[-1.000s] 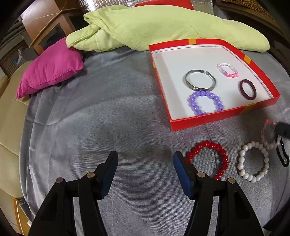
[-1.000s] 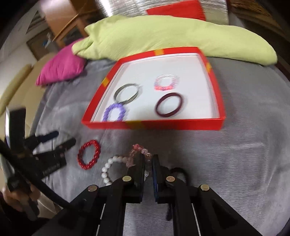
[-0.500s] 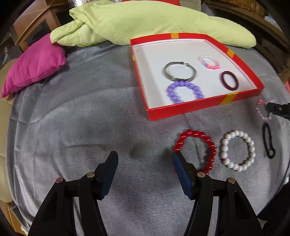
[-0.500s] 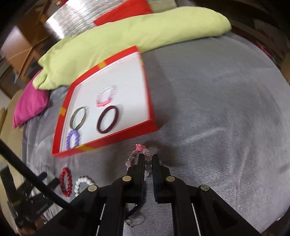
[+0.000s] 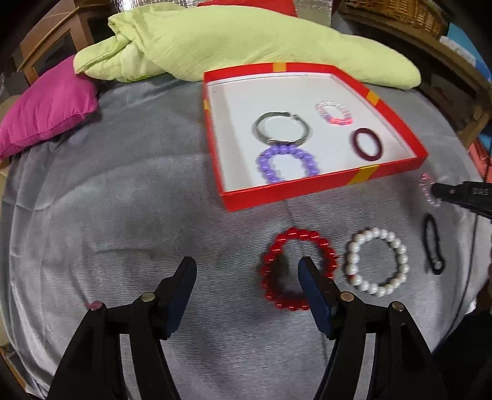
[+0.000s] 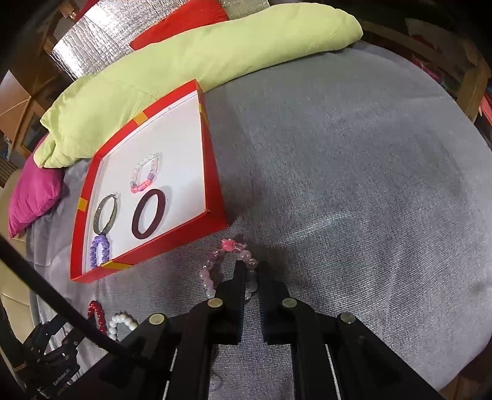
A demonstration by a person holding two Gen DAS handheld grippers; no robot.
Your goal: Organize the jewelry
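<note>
Grey fabric surface (image 5: 123, 190) fills the frame, with magenta cushion (image 5: 46, 104) at left, green bedding (image 5: 246, 43) above, wicker basket (image 5: 396, 12) upper right.

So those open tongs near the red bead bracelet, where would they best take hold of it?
Probably from straight above, pinching one side of the loop. The red bracelet lies flat on the grey cloth, so one finger goes inside the ring and one outside. Its left side looks best: the white bracelet sits close on the right. The left tongs are open, with one finger already over the ring.
</note>
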